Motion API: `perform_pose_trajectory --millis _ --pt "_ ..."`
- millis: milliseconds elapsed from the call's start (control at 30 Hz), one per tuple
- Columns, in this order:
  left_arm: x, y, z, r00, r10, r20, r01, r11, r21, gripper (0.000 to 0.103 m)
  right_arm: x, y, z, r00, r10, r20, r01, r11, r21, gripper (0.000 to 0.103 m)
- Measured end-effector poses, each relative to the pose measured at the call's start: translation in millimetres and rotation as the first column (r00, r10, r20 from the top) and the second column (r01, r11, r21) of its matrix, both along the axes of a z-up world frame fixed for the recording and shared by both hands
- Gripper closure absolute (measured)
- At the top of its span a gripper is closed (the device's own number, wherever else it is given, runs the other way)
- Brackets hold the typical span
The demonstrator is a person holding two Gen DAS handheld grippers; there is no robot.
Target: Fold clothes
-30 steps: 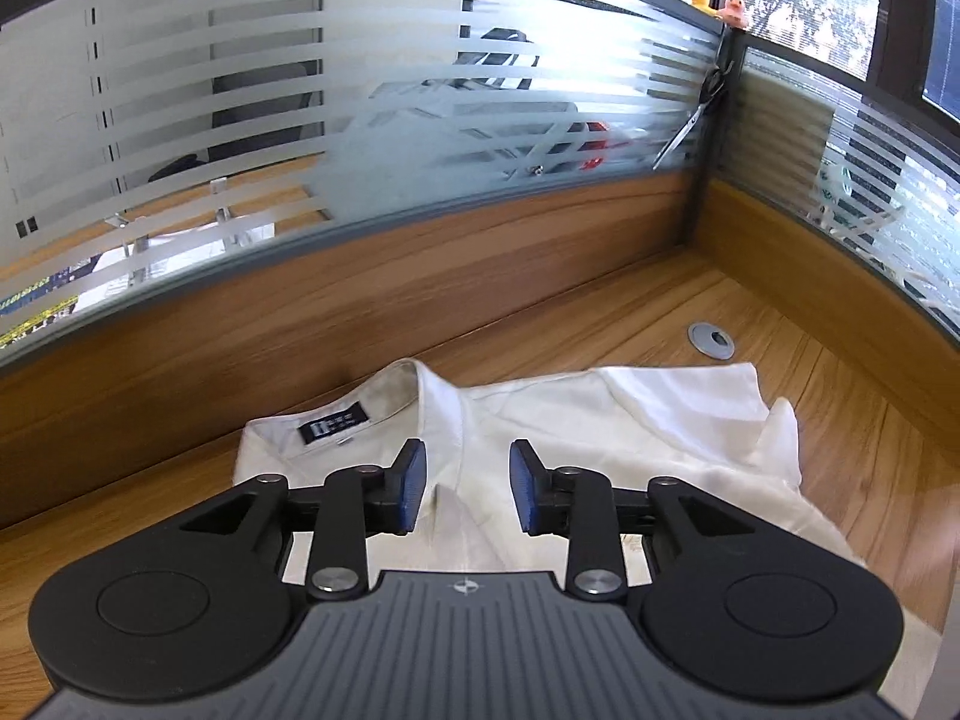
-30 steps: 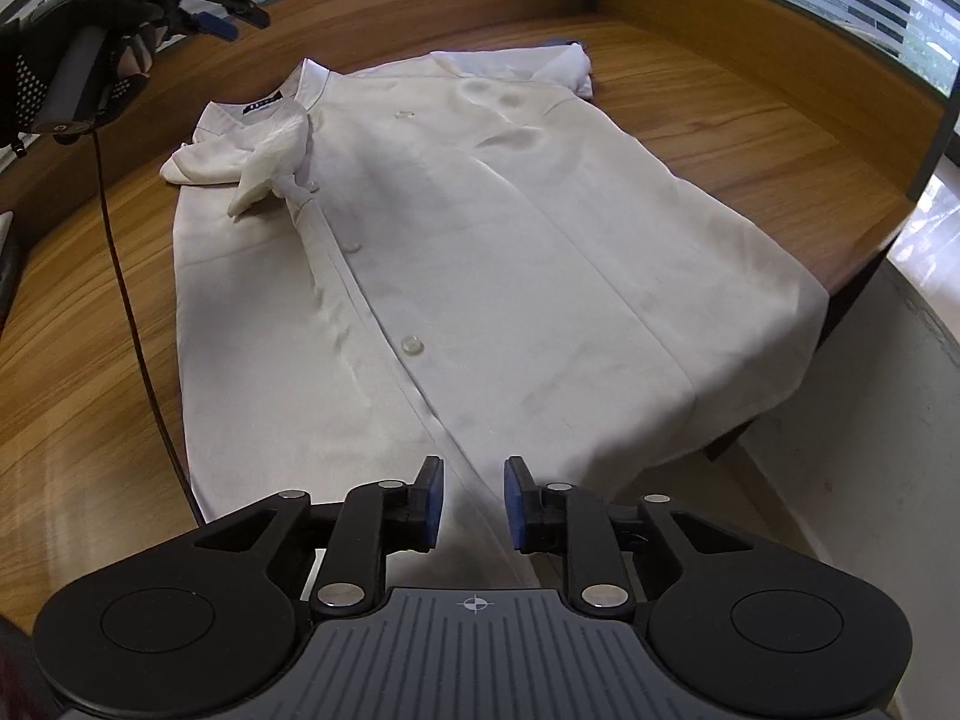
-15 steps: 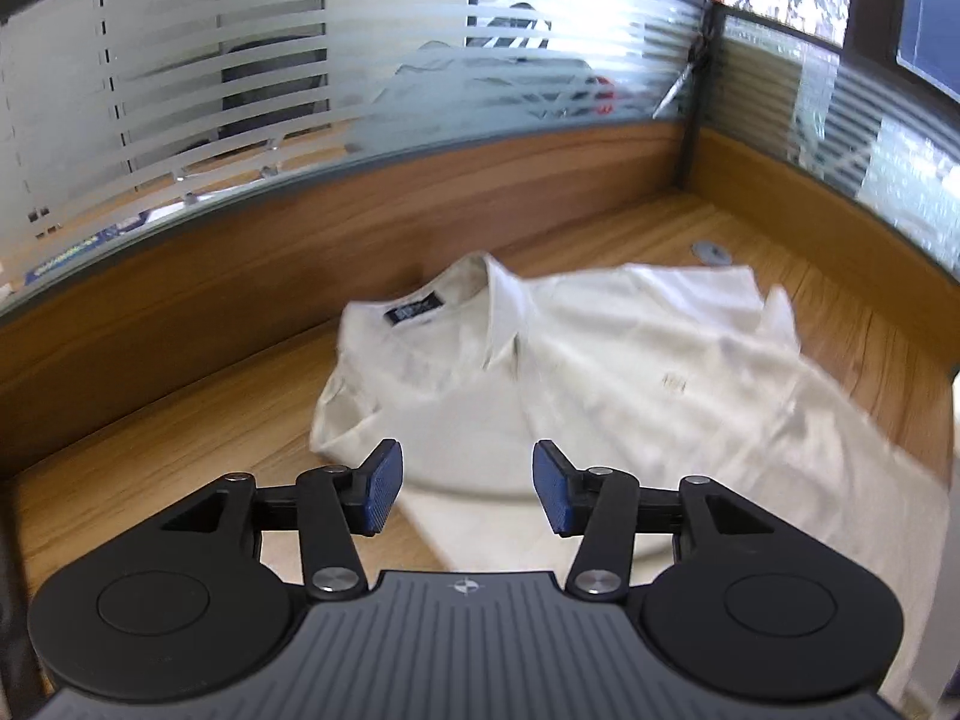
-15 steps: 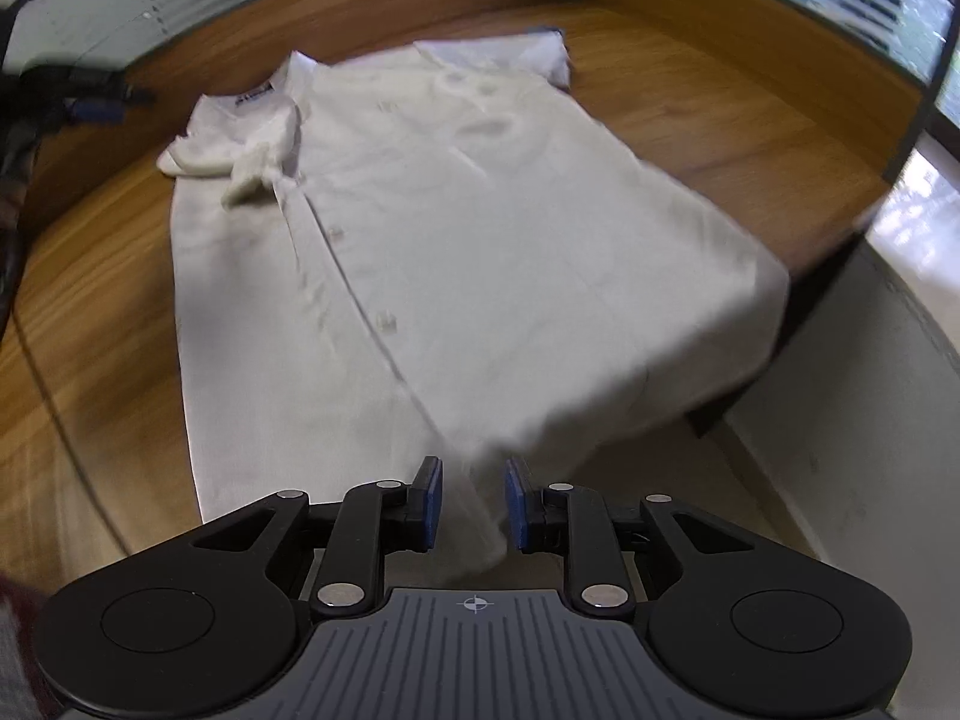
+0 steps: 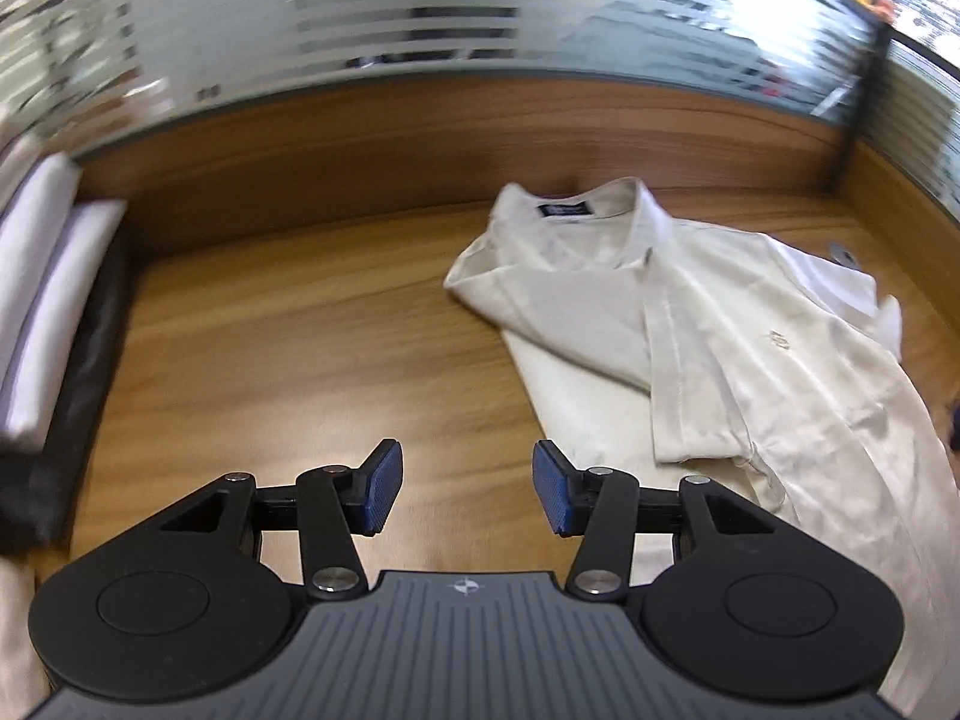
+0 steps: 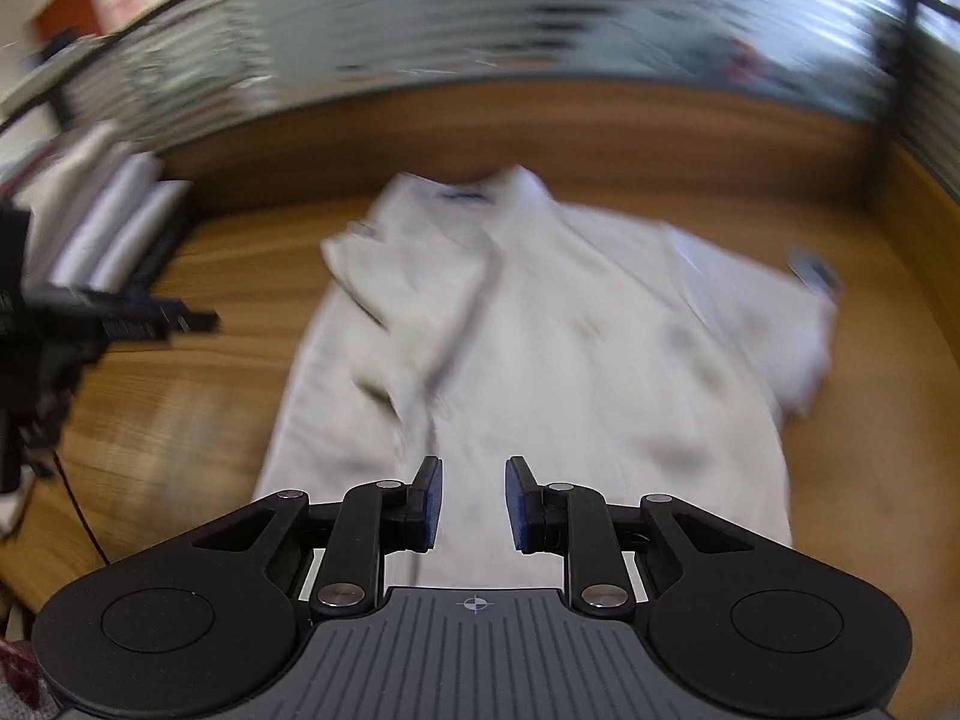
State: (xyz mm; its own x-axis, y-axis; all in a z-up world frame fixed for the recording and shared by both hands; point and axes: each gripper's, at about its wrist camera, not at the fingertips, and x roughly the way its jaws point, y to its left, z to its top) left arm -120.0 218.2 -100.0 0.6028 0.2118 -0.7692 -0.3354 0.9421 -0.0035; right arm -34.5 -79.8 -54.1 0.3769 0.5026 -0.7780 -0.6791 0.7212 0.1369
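Note:
A white short-sleeved shirt point(image 5: 720, 348) lies flat on the wooden desk point(image 5: 288, 360), collar with a dark label at the far end, its near sleeve folded in over the front. My left gripper point(image 5: 467, 489) hovers open over bare wood left of the shirt, nothing between its blue pads. In the right wrist view the same shirt point(image 6: 570, 372) is blurred by motion. My right gripper point(image 6: 473, 501) hangs open just above the shirt's near hem with an empty gap. The left gripper point(image 6: 180, 319) shows at that view's left edge, held in a gloved hand.
A stack of folded white cloth point(image 5: 42, 276) rests on a dark block at the desk's left end. Wooden back panels topped by frosted striped glass point(image 5: 420, 18) wall in the desk. A grey cable grommet point(image 5: 843, 253) sits beyond the shirt at the right.
My left gripper has pulled back and swung left off the shirt, opening wider. The right gripper has swung round to face the shirt from its hem and opened slightly.

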Motion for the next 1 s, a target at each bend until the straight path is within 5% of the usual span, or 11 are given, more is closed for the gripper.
perform_pose_trajectory --millis 133,467,800,1000 --pt "-1.7 -7.5 -2.9 0.999 0.052 0.006 -0.051 0.998 -0.039 0.049 45.2 41.7 4.5 0.986 0.165 0.026 -0.165 0.986 0.003 0.078" --pt "52.6 -20.6 -24.8 0.998 -0.044 0.037 0.046 0.997 -0.057 0.057 113.4 165.0 -18.1 0.892 0.45 0.037 -0.449 0.893 -0.031 0.078" --pt "102.9 -22.9 -58.9 0.987 -0.153 0.043 0.157 0.983 -0.098 0.061 146.6 279.0 -61.8 0.762 0.647 -0.013 -0.645 0.757 -0.1 0.078" --pt "112.7 -22.4 -67.6 0.985 -0.167 0.045 0.171 0.976 -0.134 0.061 150.4 313.7 -87.4 0.727 0.685 -0.046 -0.681 0.712 -0.168 0.078"
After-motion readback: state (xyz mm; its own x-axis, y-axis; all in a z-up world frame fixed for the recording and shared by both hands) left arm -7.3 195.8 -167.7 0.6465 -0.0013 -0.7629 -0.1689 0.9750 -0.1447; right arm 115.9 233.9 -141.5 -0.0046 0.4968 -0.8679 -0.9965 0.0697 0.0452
